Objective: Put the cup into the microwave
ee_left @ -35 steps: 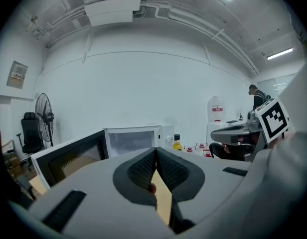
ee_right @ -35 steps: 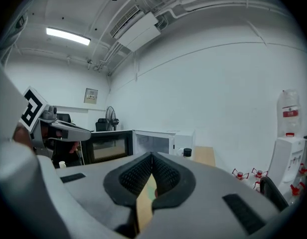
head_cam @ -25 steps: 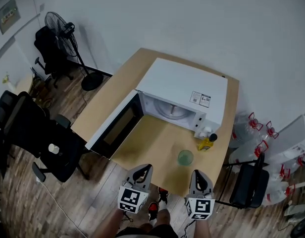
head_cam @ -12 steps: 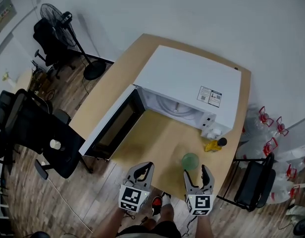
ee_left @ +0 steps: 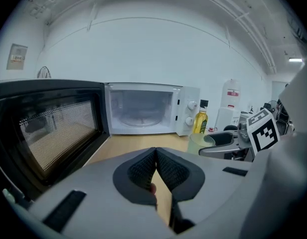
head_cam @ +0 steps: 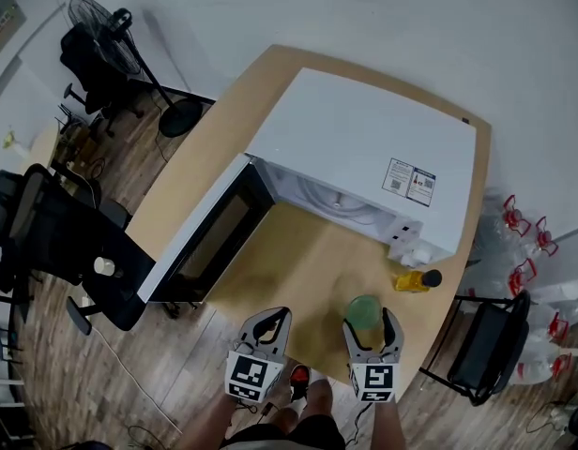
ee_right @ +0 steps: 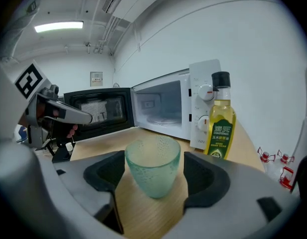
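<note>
A translucent green cup (head_cam: 364, 311) (ee_right: 152, 164) stands upright on the wooden table (head_cam: 298, 270), near its front edge. My right gripper (head_cam: 369, 324) (ee_right: 152, 176) is open, its jaws having just been opening. The cup stands between its pads, with a gap on each side. My left gripper (head_cam: 270, 319) (ee_left: 156, 169) is shut on nothing, to the left of the cup and above the table's front edge. The white microwave (head_cam: 364, 162) (ee_left: 143, 108) (ee_right: 168, 108) stands behind with its door (head_cam: 200, 237) swung wide to the left, showing the glass turntable inside.
A yellow oil bottle (head_cam: 416, 279) (ee_right: 219, 121) with a black cap stands right of the cup, by the microwave's control panel. Black office chairs (head_cam: 54, 242) and a fan (head_cam: 106, 26) are on the left. A black chair (head_cam: 486, 340) and water jugs (head_cam: 524, 251) are on the right.
Both grippers have come down and forward toward the table. The right jaws went from shut to wide open and now straddle the cup. The left gripper stayed shut.
</note>
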Motion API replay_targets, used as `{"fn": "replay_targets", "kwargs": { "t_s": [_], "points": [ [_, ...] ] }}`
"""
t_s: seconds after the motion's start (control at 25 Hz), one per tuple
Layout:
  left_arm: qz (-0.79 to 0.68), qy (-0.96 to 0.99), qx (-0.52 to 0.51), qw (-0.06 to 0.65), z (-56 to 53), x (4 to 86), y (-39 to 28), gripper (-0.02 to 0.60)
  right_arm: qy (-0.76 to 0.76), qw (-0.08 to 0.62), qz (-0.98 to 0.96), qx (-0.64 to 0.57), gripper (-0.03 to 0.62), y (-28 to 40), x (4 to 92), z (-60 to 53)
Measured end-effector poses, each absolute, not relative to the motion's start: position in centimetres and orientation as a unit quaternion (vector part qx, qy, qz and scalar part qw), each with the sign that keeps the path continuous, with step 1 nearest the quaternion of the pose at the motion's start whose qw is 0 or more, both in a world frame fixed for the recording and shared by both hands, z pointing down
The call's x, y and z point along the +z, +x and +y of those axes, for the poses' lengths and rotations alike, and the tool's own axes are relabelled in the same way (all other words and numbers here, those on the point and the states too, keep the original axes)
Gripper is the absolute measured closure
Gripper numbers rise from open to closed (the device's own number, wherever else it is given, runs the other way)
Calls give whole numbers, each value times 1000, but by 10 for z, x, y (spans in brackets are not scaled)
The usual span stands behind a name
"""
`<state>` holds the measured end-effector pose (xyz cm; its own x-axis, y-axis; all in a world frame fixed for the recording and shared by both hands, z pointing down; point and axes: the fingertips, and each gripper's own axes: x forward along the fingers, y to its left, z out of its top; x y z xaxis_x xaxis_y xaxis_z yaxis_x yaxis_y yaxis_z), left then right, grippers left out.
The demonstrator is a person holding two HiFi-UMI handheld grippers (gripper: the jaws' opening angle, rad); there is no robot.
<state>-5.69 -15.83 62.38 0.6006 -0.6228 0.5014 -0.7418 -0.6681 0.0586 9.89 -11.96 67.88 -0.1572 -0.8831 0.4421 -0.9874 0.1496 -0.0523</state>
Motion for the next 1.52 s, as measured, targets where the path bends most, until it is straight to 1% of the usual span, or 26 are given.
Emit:
{"fn": "replay_targets", "kwargs": {
  "t_s": [0.44,0.76,1.0,1.52],
  "points": [
    [-386,881,234,139,-162,642,-57,558,617,158,-751,170,243,97,688,-129],
    [-401,878,223,136,-168,630,-64,558,623,147,-749,173,243,98,681,-134],
    [-413,875,215,132,-171,622,-73,558,621,140,-756,157,243,93,661,-144],
    [-441,873,179,109,-209,574,-81,558,606,118,-776,125,243,78,607,-185]
  ]
}}
